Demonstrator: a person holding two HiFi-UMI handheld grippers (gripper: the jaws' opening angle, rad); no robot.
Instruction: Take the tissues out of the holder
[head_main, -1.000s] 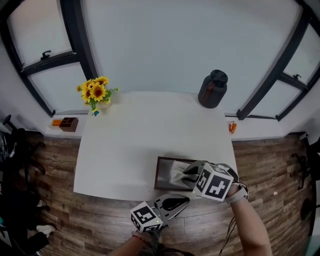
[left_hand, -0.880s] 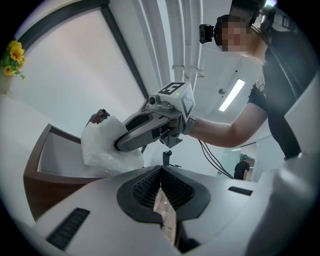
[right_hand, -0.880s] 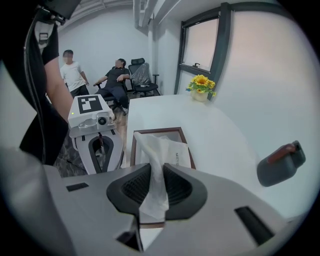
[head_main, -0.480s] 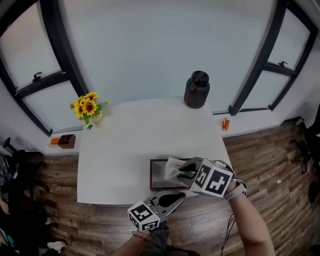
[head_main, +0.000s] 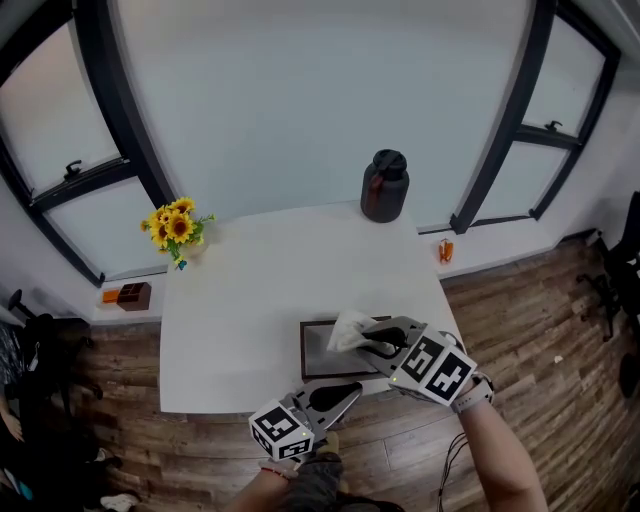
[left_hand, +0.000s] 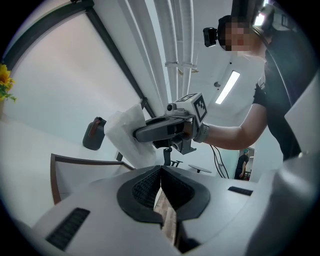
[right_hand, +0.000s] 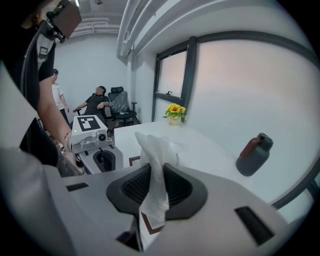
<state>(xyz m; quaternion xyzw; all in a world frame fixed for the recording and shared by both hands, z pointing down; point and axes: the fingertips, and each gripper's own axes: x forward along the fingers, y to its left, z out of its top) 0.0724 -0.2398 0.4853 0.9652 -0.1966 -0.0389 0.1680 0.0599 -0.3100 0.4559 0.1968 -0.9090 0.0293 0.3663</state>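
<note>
The tissue holder (head_main: 312, 351) is a dark brown tray near the front edge of the white table (head_main: 240, 290). My right gripper (head_main: 364, 344) hangs over it, shut on a white tissue (head_main: 350, 328) that rises crumpled above the holder. In the right gripper view the tissue (right_hand: 154, 160) runs up between the two pads (right_hand: 176, 189). From the left gripper view, the tissue (left_hand: 125, 134) hangs off the right gripper (left_hand: 136, 134) above the holder (left_hand: 75, 161). My left gripper (head_main: 345, 393) sits at the table's front edge beside the holder, shut with nothing in it.
A dark bottle (head_main: 384, 186) stands at the table's far right corner, and a vase of sunflowers (head_main: 175, 226) at the far left. A small brown box (head_main: 133, 295) lies on the window ledge. In the right gripper view, a person sits in a chair (right_hand: 100, 104) behind.
The right gripper has pulled the tissue up and slightly left, so it stands higher above the holder. The left gripper stays by the table's front edge. The head view has tilted up.
</note>
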